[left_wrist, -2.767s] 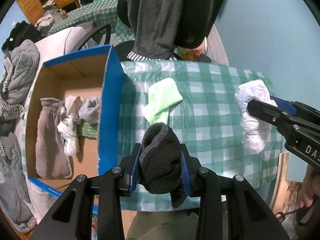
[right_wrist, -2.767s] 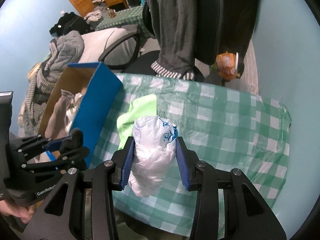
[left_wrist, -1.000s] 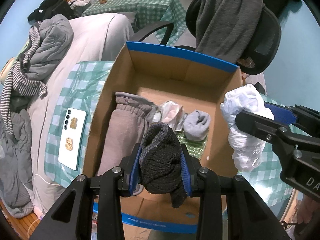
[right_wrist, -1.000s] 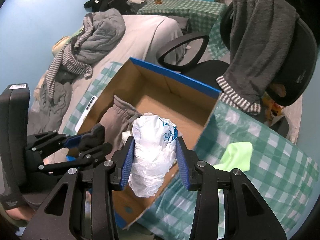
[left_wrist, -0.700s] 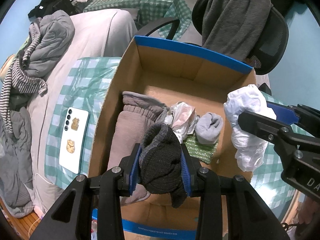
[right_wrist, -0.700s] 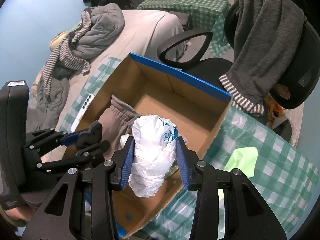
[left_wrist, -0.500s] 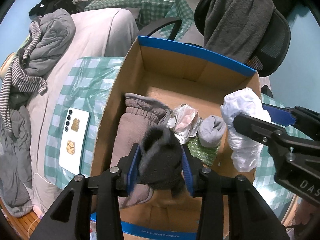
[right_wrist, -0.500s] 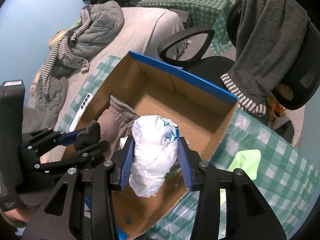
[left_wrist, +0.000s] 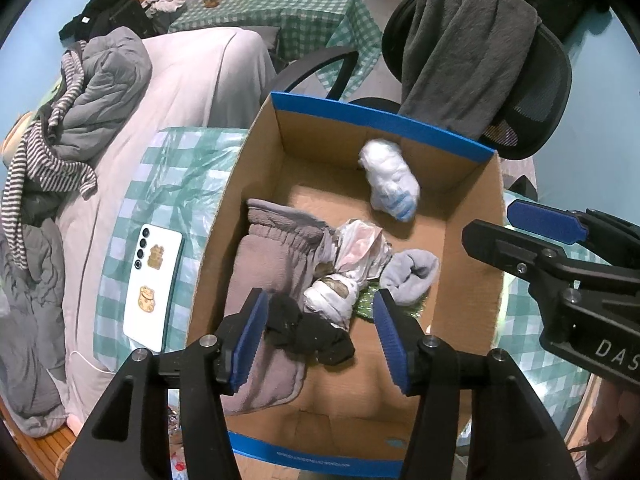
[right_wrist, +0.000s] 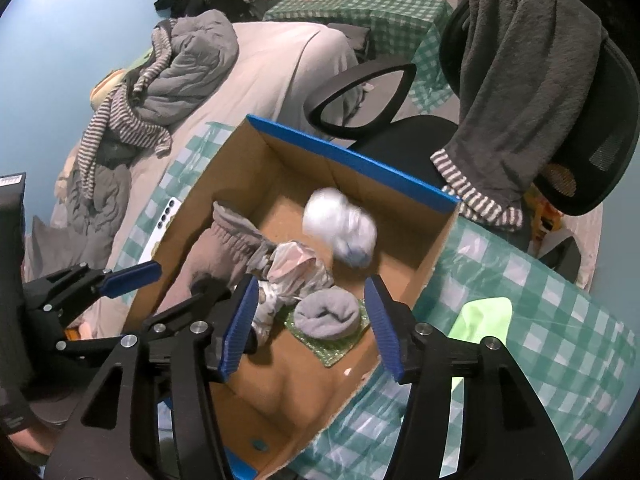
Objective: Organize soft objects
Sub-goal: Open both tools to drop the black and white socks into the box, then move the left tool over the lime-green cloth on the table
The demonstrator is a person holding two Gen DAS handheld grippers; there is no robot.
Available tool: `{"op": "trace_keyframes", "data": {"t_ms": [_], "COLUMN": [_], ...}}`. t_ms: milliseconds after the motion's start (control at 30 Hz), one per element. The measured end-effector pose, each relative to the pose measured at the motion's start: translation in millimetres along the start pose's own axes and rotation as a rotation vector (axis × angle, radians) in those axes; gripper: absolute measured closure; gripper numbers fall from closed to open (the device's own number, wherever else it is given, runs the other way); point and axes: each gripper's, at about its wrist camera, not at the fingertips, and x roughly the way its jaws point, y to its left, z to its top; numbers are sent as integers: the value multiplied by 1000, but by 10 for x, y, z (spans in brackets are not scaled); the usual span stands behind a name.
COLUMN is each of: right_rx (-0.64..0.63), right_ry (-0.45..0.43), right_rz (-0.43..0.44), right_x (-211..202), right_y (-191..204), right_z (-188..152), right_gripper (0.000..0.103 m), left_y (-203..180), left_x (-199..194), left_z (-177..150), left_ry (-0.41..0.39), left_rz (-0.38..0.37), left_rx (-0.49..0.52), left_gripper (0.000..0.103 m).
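Note:
A blue-rimmed cardboard box (left_wrist: 472, 280) (right_wrist: 352, 160) stands on the checked table. My left gripper (left_wrist: 320, 328) is open above its near end. The dark sock (left_wrist: 308, 332) lies loose on the brown sweatpants (left_wrist: 264, 264) just below it. My right gripper (right_wrist: 308, 328) is open over the box; it shows from the side in the left wrist view (left_wrist: 520, 232). The white plastic bundle (left_wrist: 390, 184) (right_wrist: 340, 226) is blurred in the box's far end. A grey sock (left_wrist: 412, 272) (right_wrist: 326, 316), a crumpled bag (left_wrist: 360, 244) and a green cloth (right_wrist: 332, 344) also lie inside.
A white phone (left_wrist: 152, 280) lies on the table left of the box. A light green cloth (right_wrist: 484, 316) lies on the table to the right. An office chair (left_wrist: 500, 64) draped with a grey garment stands behind. A bed with heaped clothes (left_wrist: 80, 92) is at the left.
Both grippers opened. The dark sock dropped from the left gripper onto the sweatpants. The white bundle left the right gripper and went into the far end of the box.

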Motion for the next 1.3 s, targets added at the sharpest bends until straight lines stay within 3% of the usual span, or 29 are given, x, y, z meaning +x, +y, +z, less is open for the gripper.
{"op": "trace_keyframes", "data": {"t_ms": [567,1133,1300], "right_rx": [42,157,205], "right_ry": [-50,-57,-56], "right_rz": [-37,-89,-101], "right_x": [-378,-652,-722], "right_y": [-302,-980,-1204], "right_z": [-186,-563,-706], "right_gripper": [43,43,43], "left_y": [-349,-1038,-1283], "left_x": [-174,-161,-133], "left_z": [-72,-174,-197], "left_ry": [-12,13,18], "left_rz": [-38,-74,-80], "left_rx": [32,134,181], "left_gripper": [46,46,40]}}
